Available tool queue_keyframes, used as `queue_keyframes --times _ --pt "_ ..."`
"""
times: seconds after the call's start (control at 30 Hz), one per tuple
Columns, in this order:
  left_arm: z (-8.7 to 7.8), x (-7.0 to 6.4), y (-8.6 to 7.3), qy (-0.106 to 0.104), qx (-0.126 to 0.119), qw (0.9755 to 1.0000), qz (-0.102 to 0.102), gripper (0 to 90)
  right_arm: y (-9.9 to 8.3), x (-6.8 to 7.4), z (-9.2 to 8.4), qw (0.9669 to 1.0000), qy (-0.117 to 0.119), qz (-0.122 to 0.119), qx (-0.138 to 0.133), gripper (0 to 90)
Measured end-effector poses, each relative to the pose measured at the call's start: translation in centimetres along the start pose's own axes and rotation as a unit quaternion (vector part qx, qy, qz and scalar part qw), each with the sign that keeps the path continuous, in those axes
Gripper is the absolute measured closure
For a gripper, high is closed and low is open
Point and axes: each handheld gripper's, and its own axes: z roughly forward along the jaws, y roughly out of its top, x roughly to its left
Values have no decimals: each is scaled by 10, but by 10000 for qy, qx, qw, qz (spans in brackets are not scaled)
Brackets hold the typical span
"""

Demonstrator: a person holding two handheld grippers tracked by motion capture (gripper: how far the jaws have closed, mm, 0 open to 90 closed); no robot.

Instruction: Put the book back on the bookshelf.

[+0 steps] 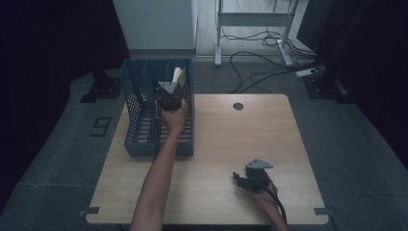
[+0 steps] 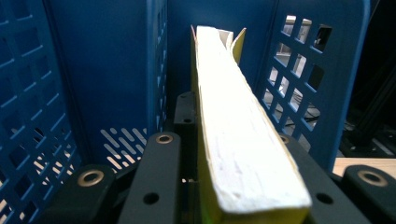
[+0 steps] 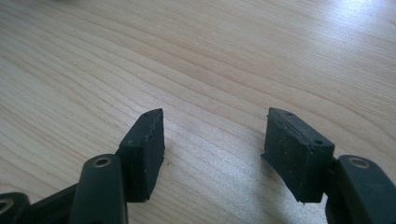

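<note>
Black jaws of the left gripper (image 2: 205, 186) pinch a yellow book (image 2: 233, 140) spine-down inside the blue rack (image 1: 139, 96) at table's ten o'clock — likely to stand it upright. Right gripper (image 3: 212, 149) rests spread, empty — at five o'clock.

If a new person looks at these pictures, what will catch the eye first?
First comes the blue file rack at the table's far left, where the left gripper is shut on a yellow-covered book standing in its right compartment. Next is the right gripper, resting open over bare wood near the front right.
</note>
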Motion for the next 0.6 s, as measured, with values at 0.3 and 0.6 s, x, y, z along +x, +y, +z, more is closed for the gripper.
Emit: queue_keyframes --times 0.3,0.6 --pt "4 1 -9 69 30 10000 29 754 0 0 0 10000 8 15 1 371" --pt "3 0 -16 98 -28 9999 85 746 0 0 0 10000 -7 0 4 371"
